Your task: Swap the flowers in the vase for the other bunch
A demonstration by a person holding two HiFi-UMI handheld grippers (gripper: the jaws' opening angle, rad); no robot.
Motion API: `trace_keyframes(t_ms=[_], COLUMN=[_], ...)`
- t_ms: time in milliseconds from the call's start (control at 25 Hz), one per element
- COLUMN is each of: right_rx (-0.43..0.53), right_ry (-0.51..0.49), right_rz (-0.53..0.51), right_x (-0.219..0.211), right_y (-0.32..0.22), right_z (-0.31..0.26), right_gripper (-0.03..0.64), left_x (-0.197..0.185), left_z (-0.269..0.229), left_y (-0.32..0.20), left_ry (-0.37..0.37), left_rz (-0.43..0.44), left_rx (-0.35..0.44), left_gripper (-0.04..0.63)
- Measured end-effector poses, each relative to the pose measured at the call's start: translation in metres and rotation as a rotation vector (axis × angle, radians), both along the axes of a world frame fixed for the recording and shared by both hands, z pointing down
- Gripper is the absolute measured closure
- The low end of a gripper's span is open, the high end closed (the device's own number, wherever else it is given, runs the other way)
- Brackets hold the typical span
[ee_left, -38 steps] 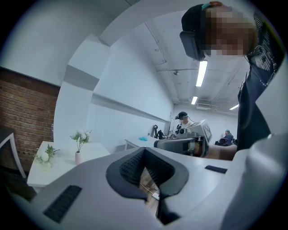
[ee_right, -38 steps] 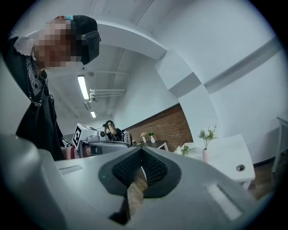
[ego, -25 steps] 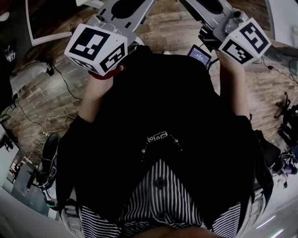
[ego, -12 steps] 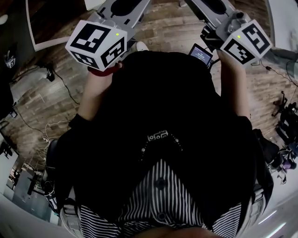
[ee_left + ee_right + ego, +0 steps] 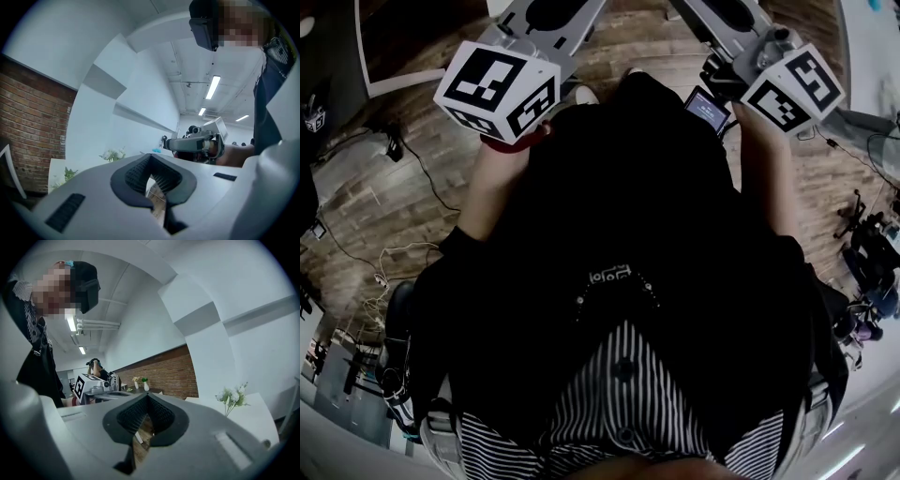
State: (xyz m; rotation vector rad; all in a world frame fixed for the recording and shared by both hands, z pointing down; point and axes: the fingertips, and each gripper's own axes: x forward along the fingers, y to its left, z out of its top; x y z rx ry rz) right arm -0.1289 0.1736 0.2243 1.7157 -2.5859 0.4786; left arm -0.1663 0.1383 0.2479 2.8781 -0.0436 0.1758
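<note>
Left gripper view: I read the left gripper as fully closed and empty; the right gripper matches, white flowers standing beyond it.

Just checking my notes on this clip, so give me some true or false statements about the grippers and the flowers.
1. The right gripper holds flowers. False: its jaws are shut on nothing.
2. White flowers stand off to the right in the right gripper view. True.
3. The left gripper is shut and empty. True.
4. The floor is carpet. False: it is wood planks.
</note>
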Motion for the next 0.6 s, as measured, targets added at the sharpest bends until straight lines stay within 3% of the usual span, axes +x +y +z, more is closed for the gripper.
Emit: trace_keyframes(t_ms=[400, 600], right_rx=[0.015, 0.031], right_ry=[-0.018, -0.02], right_rz=[-0.071, -0.099], right_x=[-0.007, 0.006], right_y=[-0.045, -0.066], right_z=[0.0, -0.003], right_gripper=[0.612, 0.613], left_x=[-0.011, 0.0], left_z=[-0.016, -0.019], left_y=[-0.039, -0.055], left_ry=[0.066, 0.046], left_rz=[-0.069, -0.085], left_rx=[0.037, 0.055], left_gripper=[0.589, 0.589])
